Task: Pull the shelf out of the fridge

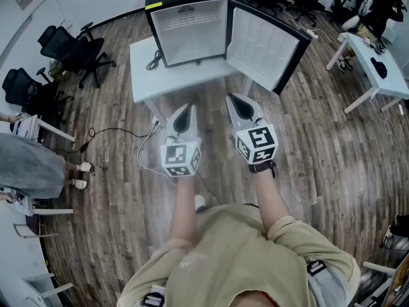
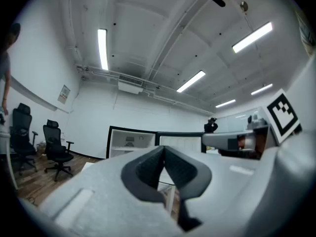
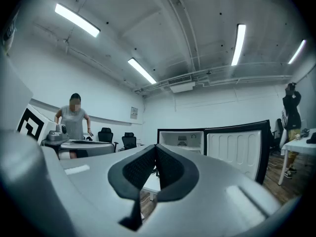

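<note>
Standing on a white table (image 1: 142, 69) at the far end, head view: fridge (image 1: 192, 42), door (image 1: 265, 43) swung open to the right, shelf (image 1: 190, 19) seated inside; left gripper (image 1: 186, 110) and right gripper (image 1: 238, 102) side by side, nearer, well apart from the fridge. Left gripper view: jaws closed tip to tip, nothing between them, fridge beyond. Right gripper view: jaws fully closed, empty, fridge and open door beyond.

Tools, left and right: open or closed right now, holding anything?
Left grey two-jaw tool: closed, empty.
Right grey two-jaw tool: closed, empty.
</note>
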### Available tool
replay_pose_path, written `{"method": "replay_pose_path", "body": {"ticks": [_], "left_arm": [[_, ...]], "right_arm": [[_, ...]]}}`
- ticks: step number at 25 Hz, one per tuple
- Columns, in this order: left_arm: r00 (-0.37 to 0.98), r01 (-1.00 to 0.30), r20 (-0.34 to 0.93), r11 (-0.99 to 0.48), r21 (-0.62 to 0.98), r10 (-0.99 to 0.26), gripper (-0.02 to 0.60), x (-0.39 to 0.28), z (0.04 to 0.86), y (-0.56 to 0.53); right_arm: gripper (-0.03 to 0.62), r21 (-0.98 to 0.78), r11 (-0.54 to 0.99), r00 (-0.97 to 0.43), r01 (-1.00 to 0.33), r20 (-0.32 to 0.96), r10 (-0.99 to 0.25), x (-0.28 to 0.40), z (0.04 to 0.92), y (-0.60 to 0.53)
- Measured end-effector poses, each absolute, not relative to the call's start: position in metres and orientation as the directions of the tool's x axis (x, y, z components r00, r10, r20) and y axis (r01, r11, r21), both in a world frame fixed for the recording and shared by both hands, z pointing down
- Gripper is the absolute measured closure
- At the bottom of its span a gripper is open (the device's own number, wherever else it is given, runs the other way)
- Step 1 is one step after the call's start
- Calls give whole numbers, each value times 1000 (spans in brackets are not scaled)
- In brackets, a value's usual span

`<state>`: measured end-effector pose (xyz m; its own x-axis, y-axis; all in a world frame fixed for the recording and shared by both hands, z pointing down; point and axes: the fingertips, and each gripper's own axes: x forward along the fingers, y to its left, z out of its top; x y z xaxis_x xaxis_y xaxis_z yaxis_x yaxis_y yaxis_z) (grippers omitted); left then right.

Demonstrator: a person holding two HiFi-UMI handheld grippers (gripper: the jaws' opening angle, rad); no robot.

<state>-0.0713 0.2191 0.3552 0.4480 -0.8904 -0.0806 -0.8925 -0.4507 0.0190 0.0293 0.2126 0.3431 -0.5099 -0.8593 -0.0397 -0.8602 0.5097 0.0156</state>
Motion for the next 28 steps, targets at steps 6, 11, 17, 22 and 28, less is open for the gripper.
{"method": "replay_pose_path", "body": {"ticks": [6, 11, 17, 22, 28], "left_arm": [[466, -884, -62, -467, 10, -883, 581, -95, 351, 197], [490, -872, -64, -488, -39, -870, 581, -137, 346, 177], [546, -838, -73, -546, -17, -835, 581, -174, 355, 150], [559, -828, -86, -560, -10, -825, 583, -169, 363, 132], [537, -841, -99, -540, 12, -838, 581, -148, 364, 87]], "right_arm": [[591, -54, 490, -483, -870, -109, -869, 11, 331, 192], [591, -84, 416, -409, -905, -91, -908, -4, 339, 167], [589, -68, 317, -318, -946, 6, -948, 1, 360, 137], [592, 37, 323, -320, -946, 67, -945, -6, 377, 122], [591, -31, 365, -366, -931, 39, -930, 6, 379, 69]]}}
